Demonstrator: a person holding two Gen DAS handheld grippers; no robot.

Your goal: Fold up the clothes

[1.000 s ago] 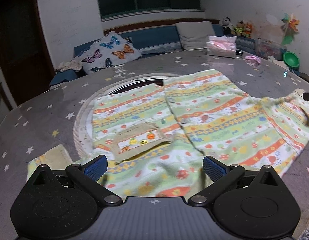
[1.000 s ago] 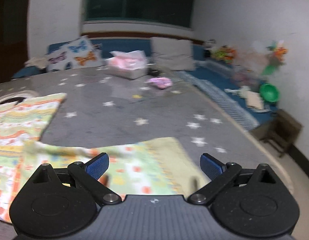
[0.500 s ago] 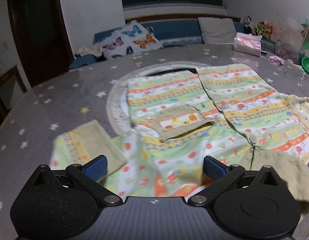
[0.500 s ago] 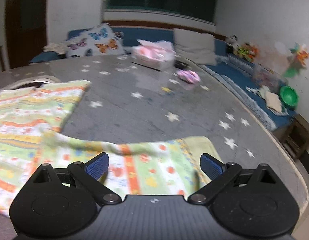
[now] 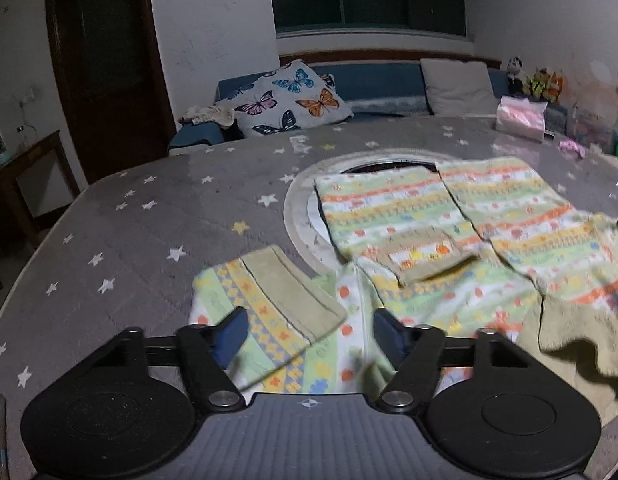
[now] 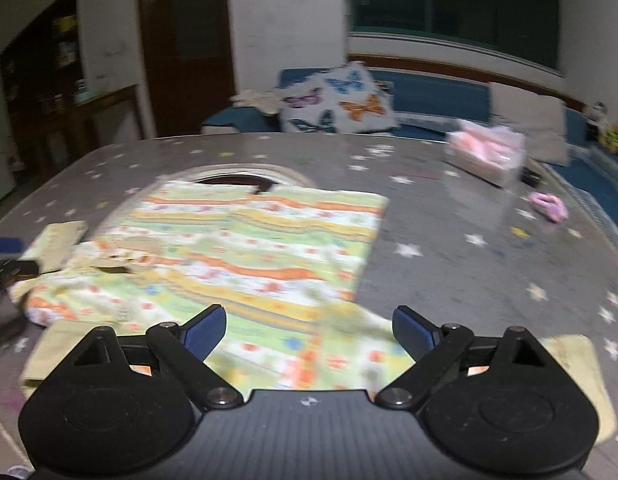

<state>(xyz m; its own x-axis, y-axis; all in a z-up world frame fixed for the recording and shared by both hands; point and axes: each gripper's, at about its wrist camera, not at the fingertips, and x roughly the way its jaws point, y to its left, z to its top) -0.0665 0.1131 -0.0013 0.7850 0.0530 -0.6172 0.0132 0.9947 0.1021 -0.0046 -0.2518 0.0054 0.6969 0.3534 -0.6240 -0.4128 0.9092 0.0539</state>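
Striped in green, orange and yellow, a small jacket (image 5: 461,232) lies spread flat across the middle of a grey star-printed table (image 5: 149,232), partly covering a round inset at the centre. Its olive-cuffed sleeve (image 5: 277,300) reaches toward the near left edge, and a pocket (image 5: 425,254) sits on the front. The left claw (image 5: 307,334) has its fingers apart, on either side of that sleeve without pinching it. The right claw (image 6: 309,326) is spread wide over the jacket's other sleeve (image 6: 321,352) near the right edge, holding nothing. A pink tissue box (image 6: 487,156) stands toward the far right corner.
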